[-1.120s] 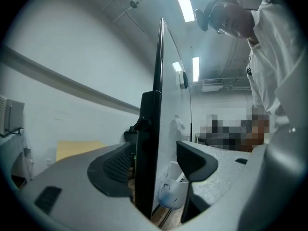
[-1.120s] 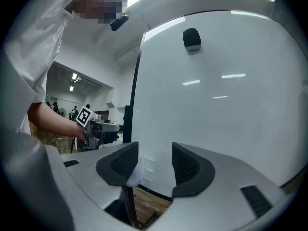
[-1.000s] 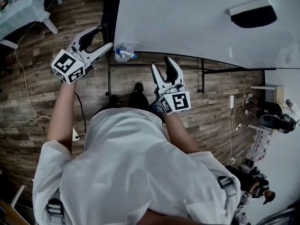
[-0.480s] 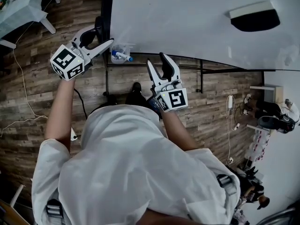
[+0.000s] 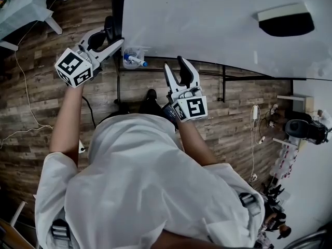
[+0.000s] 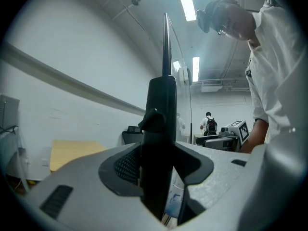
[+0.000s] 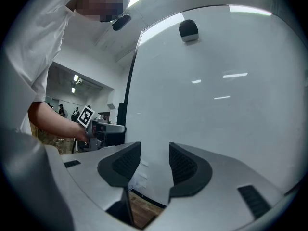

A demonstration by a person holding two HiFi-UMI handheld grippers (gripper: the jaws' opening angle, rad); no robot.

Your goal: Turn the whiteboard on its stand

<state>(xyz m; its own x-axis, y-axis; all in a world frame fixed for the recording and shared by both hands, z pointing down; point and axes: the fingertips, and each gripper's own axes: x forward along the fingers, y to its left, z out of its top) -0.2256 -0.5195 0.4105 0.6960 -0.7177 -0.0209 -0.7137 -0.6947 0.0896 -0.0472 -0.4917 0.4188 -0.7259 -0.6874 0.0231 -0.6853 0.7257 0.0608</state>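
In the head view the whiteboard [image 5: 207, 25] fills the top of the picture, standing on the wooden floor [image 5: 46, 77] in front of the person. It is broad, stiff and smooth, so its face offers little purchase and will likely swing heavily and slowly. The framed edges look like the only sound places to take hold. The left tool [image 5: 111, 38] is at the black upright [image 5: 118, 1] along the board's left side. The right tool [image 5: 175, 65] points at the lower edge, near a clear marker cup [image 5: 134, 59]. An eraser [image 5: 285, 21] clings to the face and may slip off as the board tips. The stand's feet and the far side are cut off or hidden by the board and the person's body. In the left gripper view the upright runs straight up between the jaws, which have just been closing and now seem to pinch it on both sides. A small knob [image 6: 150, 118] juts from it. Whether this bar is the stand's post or the board's own frame I cannot tell, nor whether the knob locks the pivot. In the right gripper view the jaws have also been narrowing but stand spread and pinch nothing. The white face shows between them, with its bottom edge just below.
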